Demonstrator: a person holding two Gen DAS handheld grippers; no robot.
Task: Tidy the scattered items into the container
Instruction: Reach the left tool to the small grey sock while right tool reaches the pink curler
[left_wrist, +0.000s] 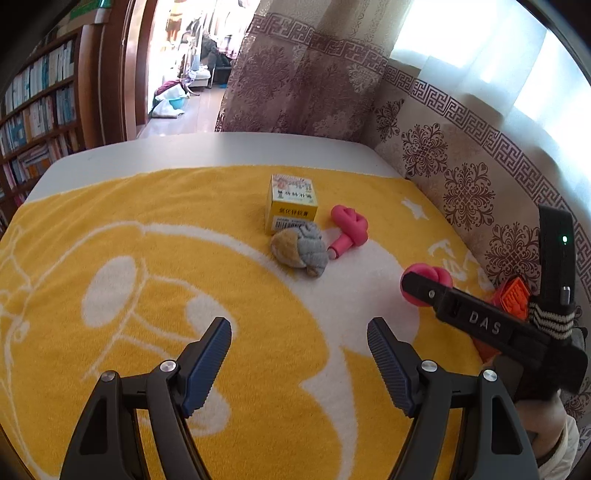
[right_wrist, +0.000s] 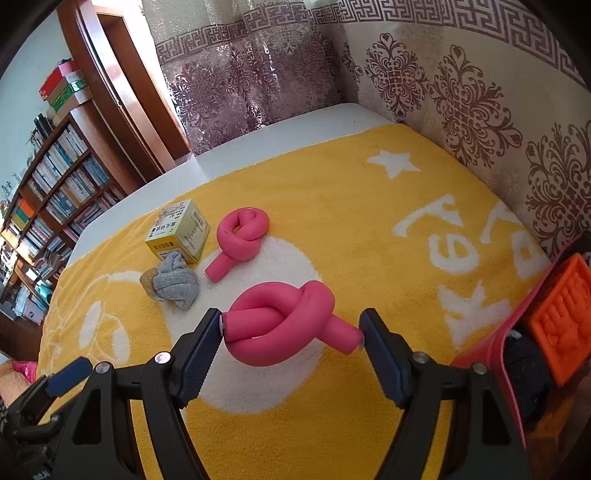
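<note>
Beyond the left tongs (left_wrist: 299, 354) a small yellow cardboard box with printed labels (left_wrist: 292, 203) stands upright on the fluffy yellow-and-white terry towel (left_wrist: 147, 229), and a grey-and-tan knitted sock rolled into a ball (left_wrist: 300, 252) lies just in front of it, touching its lower edge; a pink foam tube tied in a loose knot (left_wrist: 349, 229) lies just to the right of both. These black ribbed jaws stand wide apart over bare towel with nothing between them. To their right the right tongs (right_wrist: 291, 332) cross the view, closed across a second knotted pink foam tube (right_wrist: 280, 323), smooth and rounded, its two cut ends meeting the two pads. Right of these tongs, at the towel's edge against the cream wall hanging with brown ornaments (right_wrist: 461, 96), sits a red plastic container (right_wrist: 491, 350); inside it lie an orange moulded plastic piece with a raised relief (right_wrist: 561, 317) and something dark and woolly that I cannot identify. Far left of both tongs a wooden bookcase full of books (right_wrist: 62, 192) fills the wall
</note>
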